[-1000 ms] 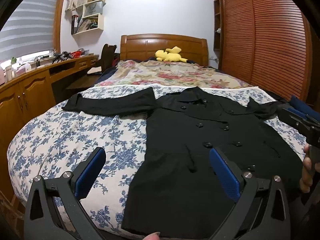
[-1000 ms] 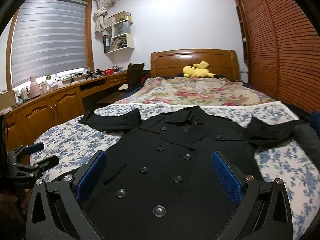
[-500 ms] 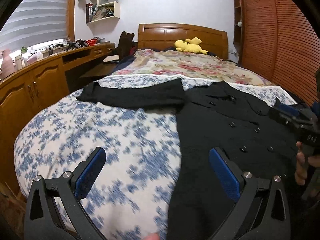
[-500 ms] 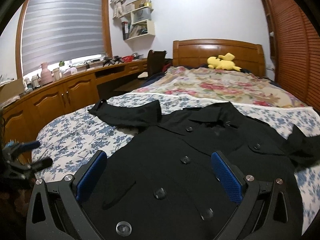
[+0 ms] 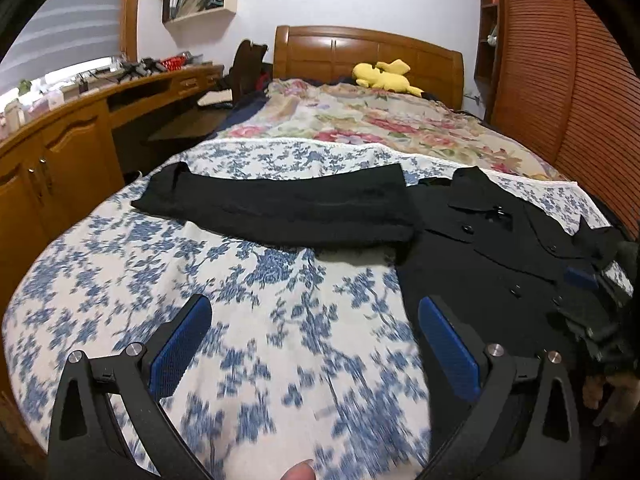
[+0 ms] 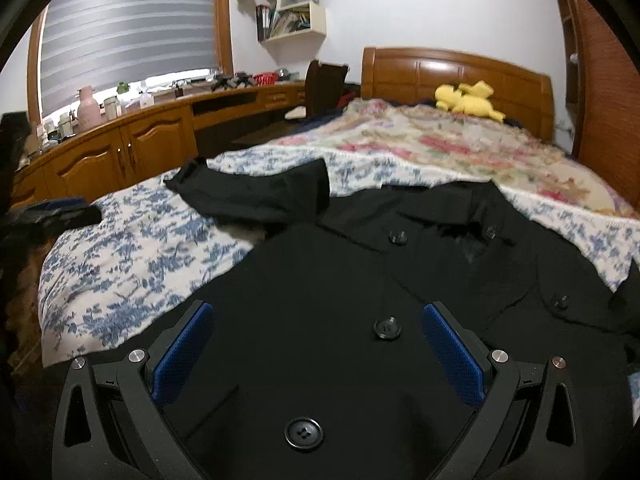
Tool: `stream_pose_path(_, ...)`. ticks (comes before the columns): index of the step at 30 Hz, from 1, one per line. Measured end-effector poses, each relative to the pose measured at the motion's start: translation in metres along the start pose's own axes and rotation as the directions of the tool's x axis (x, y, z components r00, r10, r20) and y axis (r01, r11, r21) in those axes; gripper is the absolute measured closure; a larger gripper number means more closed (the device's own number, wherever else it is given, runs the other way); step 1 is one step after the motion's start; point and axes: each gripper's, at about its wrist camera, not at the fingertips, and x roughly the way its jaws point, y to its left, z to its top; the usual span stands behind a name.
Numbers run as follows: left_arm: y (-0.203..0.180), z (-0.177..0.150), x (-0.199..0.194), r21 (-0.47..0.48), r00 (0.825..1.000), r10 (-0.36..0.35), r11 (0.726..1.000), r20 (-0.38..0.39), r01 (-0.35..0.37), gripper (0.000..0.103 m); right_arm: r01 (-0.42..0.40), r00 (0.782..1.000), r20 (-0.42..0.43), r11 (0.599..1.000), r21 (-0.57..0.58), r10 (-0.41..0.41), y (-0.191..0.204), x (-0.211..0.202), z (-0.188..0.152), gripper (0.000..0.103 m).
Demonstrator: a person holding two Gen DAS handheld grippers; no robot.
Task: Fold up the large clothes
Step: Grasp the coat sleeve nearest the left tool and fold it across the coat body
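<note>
A large black double-breasted coat [image 6: 360,280] lies flat, front up, on the blue-and-white floral bedspread [image 5: 160,264]. Its left sleeve [image 5: 280,208] stretches out sideways across the bedspread. My left gripper [image 5: 314,344] is open and empty, hovering above bare bedspread to the left of the coat's body [image 5: 480,264]. My right gripper [image 6: 316,348] is open and empty, low over the coat's front near its buttons [image 6: 387,328]. The right gripper also shows at the right edge of the left wrist view [image 5: 588,284].
A flowered quilt [image 5: 360,120] and a yellow plush toy [image 5: 384,78] lie near the wooden headboard [image 5: 368,56]. A long wooden desk and cabinets [image 6: 128,148] run along the left side. A slatted wooden wardrobe [image 5: 580,92] stands on the right.
Both grippers have moved leftward and forward over the bed. The left gripper went from above the coat's hem to above bare bedspread facing the sleeve. The right gripper has dropped closer to the coat.
</note>
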Motion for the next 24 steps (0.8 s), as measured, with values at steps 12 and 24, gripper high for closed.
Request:
stream_pose_path(12, 0.057, 0.028, 0.086, -0.078, 0.996, 0.02, 0.997, -0.083, -0.027, 0.004, 0.004, 0.997, -0.075, 1.0, 0.005, -0.004, -0.006, 0.0, 0.005, 0.0)
stream_pose_path(24, 0.104, 0.066, 0.155, -0.242, 0.989, 0.0, 0.97, -0.145, -0.036, 0.023, 0.022, 0.997, -0.069, 1.0, -0.019, -0.023, 0.002, 0.016, 0.007, 0.0)
